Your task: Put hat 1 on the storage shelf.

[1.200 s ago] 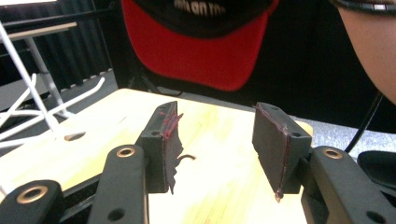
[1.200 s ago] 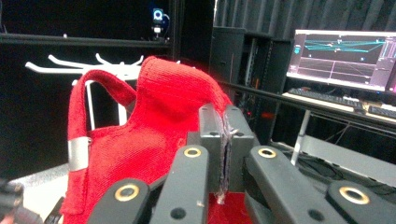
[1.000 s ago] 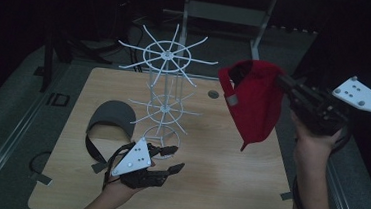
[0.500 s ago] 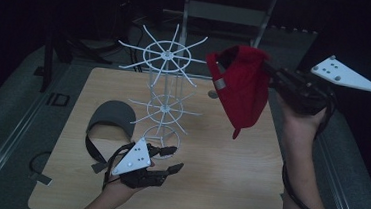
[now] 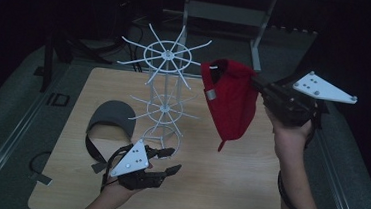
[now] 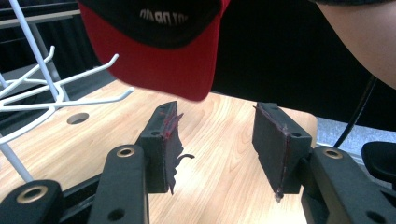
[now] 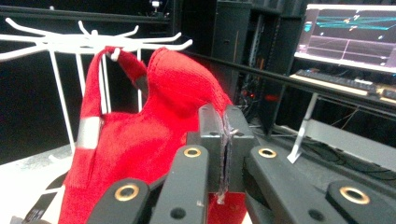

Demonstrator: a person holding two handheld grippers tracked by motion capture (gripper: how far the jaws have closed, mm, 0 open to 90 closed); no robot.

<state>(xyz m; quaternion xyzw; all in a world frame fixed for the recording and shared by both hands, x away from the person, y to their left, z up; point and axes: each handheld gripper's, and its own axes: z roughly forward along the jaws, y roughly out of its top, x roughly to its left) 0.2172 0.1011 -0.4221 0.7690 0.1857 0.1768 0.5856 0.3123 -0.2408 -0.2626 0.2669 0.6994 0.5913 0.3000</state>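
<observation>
A red cap [image 5: 230, 100] hangs in the air to the right of a white wire rack [image 5: 166, 85], held by my right gripper [image 5: 261, 88], which is shut on its crown. In the right gripper view the red cap's [image 7: 140, 140] back strap loops over the tip of one rack [image 7: 93, 44] arm, and the right gripper [image 7: 224, 135] pinches the fabric. A grey cap [image 5: 112, 119] lies on the table at the left. My left gripper [image 5: 169, 161] rests low near the table's front, open with nothing between its jaws. In the left gripper view the red cap's brim [image 6: 163, 56] hangs above the open left gripper [image 6: 217, 140].
The wooden table [image 5: 217, 187] has a round hole [image 6: 77, 118] near the rack. A loose dark strap [image 5: 40, 166] lies on the grey floor at the left. A lit monitor [image 7: 350, 35] and keyboard stand behind in the right gripper view.
My right gripper has carried the red cap left and up toward the rack's top arms, and its strap now sits over one arm's tip. The left gripper has stayed put.
</observation>
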